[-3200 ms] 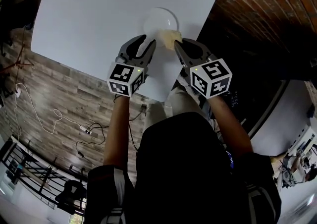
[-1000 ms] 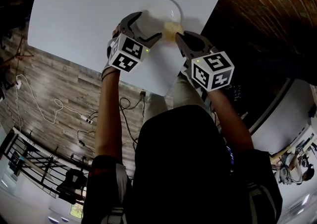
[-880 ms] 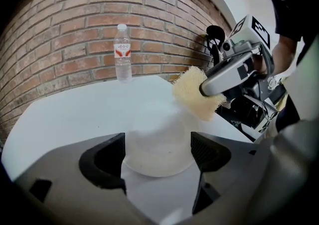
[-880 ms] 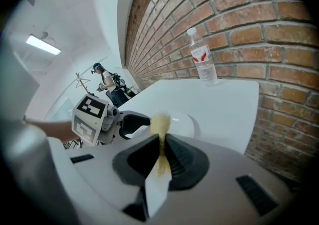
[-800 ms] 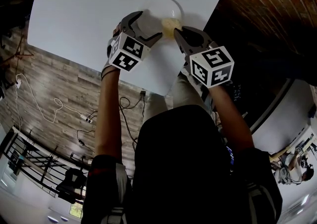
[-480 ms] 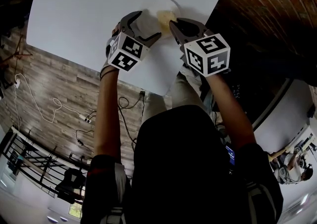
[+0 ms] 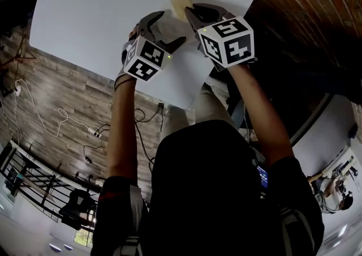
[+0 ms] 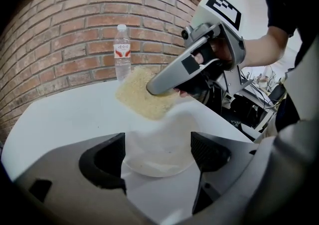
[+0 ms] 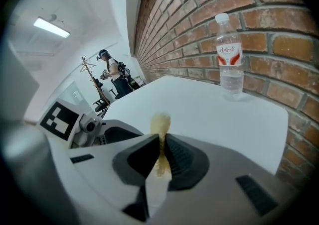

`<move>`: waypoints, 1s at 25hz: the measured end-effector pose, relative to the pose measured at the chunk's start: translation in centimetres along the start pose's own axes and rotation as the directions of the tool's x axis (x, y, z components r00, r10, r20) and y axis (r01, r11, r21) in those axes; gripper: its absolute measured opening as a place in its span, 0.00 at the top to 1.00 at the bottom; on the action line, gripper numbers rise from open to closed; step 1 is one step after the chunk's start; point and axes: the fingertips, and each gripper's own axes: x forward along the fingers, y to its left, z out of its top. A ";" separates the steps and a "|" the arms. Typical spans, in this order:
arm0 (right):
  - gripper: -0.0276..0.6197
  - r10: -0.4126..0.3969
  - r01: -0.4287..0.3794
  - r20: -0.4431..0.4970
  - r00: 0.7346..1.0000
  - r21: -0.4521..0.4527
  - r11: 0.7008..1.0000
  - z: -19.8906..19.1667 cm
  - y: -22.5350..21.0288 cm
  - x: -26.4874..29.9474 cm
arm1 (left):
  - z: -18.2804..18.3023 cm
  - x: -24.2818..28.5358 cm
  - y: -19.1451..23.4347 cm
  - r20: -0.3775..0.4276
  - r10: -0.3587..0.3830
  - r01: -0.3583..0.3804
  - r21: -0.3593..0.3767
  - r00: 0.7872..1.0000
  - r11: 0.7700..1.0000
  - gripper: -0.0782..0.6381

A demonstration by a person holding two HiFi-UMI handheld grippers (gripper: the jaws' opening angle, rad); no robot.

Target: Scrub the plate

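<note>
A white worktop spreads beneath and beyond both tongs as we set about the plate. The left tongs stand spread wide, with the shallow white plate lying flat between their two pads. Its rim comes close to each pad, though we cannot tell whether either presses it. A water bottle stands upright well beyond both tongs, by the brick wall. The right tongs are pinched tight on a thin yellow sponge, which juts out ahead of their tips, over the plate's far side. Whether it touches there we cannot say.

We judge the plate stiff, slick and fairly light, so it is likely to skate across the smooth worktop under a push and to break if it goes over the edge. Its rim, taken at two opposite sides, looks the surest hold. The sponge looks soft and bendable, best gripped near one edge so that its broad face stays free for the plate.
</note>
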 end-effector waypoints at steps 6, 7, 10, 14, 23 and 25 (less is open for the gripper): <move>0.89 -0.004 0.004 -0.029 1.000 -0.019 1.000 -0.3 0.0 2.0 | 0.0 0.1 0.0 0.005 0.002 -0.002 -0.001 1.000 1.000 0.35; 0.89 0.000 -0.001 -0.040 0.999 -0.021 1.000 -0.5 0.1 2.3 | 0.0 0.0 0.0 0.005 0.002 -0.002 -0.001 1.000 1.000 0.34; 0.89 0.009 -0.012 -0.069 0.998 -0.038 0.999 -0.9 0.5 3.3 | 0.1 -0.1 0.0 0.007 0.004 -0.004 -0.001 1.000 1.000 0.34; 0.89 0.011 -0.015 -0.077 0.997 -0.044 0.999 -1.0 0.3 3.9 | 0.0 0.0 -0.1 0.003 0.002 -0.002 -0.002 1.000 1.000 0.35; 0.89 0.011 -0.018 -0.123 0.992 -0.061 0.998 -1.5 0.2 4.9 | 0.0 0.0 -0.1 0.009 0.004 -0.004 -0.004 1.000 1.000 0.35; 0.89 0.012 -0.022 -0.134 0.991 -0.070 0.997 -1.6 0.3 5.0 | 0.0 0.1 -0.1 0.010 0.005 -0.005 -0.005 1.000 1.000 0.35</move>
